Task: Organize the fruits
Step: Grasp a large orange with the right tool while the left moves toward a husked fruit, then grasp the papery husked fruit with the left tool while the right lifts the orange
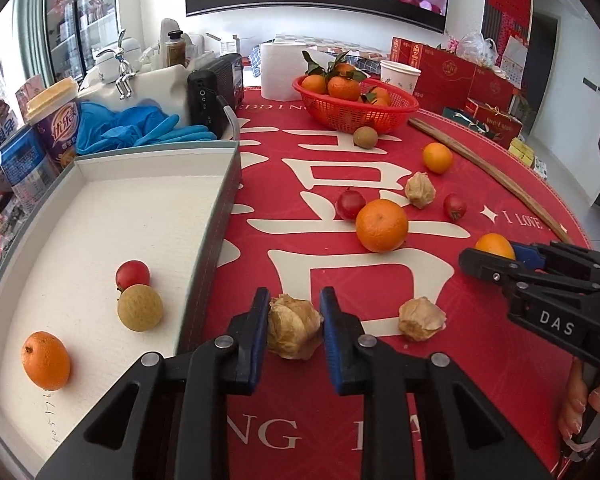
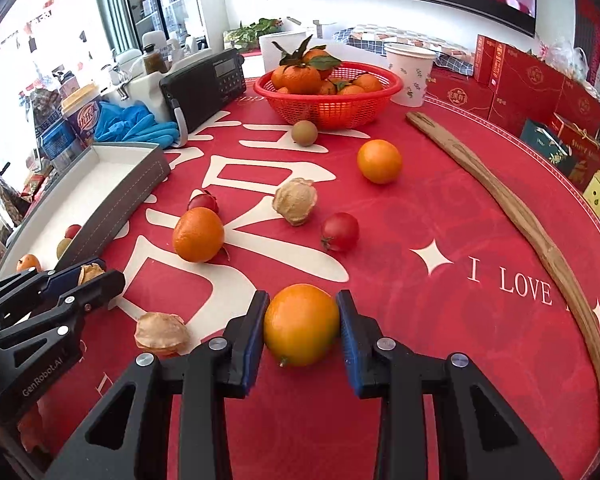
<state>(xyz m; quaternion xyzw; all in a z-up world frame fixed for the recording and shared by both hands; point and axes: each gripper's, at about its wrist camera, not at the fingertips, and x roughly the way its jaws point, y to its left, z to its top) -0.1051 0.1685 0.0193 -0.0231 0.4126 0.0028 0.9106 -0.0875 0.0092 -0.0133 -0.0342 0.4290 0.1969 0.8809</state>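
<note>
My left gripper (image 1: 294,320) is shut on a papery husk cherry (image 1: 293,331) on the red table mat, just right of the grey tray (image 1: 216,200). The tray holds an orange (image 1: 46,360), a tan longan (image 1: 140,307) and a cherry tomato (image 1: 132,275). My right gripper (image 2: 302,322) is shut on an orange (image 2: 301,325) resting on the mat. Loose on the mat lie another husk cherry (image 2: 162,334), a bigger orange (image 2: 198,234), cherry tomatoes (image 2: 340,231), a third husk cherry (image 2: 295,200), an orange (image 2: 379,161) and a kiwi-like fruit (image 2: 304,133).
A red basket (image 2: 328,98) of leafy tangerines stands at the back. A long wooden stick (image 2: 540,232) lies along the mat's right side. A radio (image 2: 208,80), blue gloves (image 2: 136,124), a paper cup (image 2: 410,76) and red gift boxes (image 2: 528,80) ring the table.
</note>
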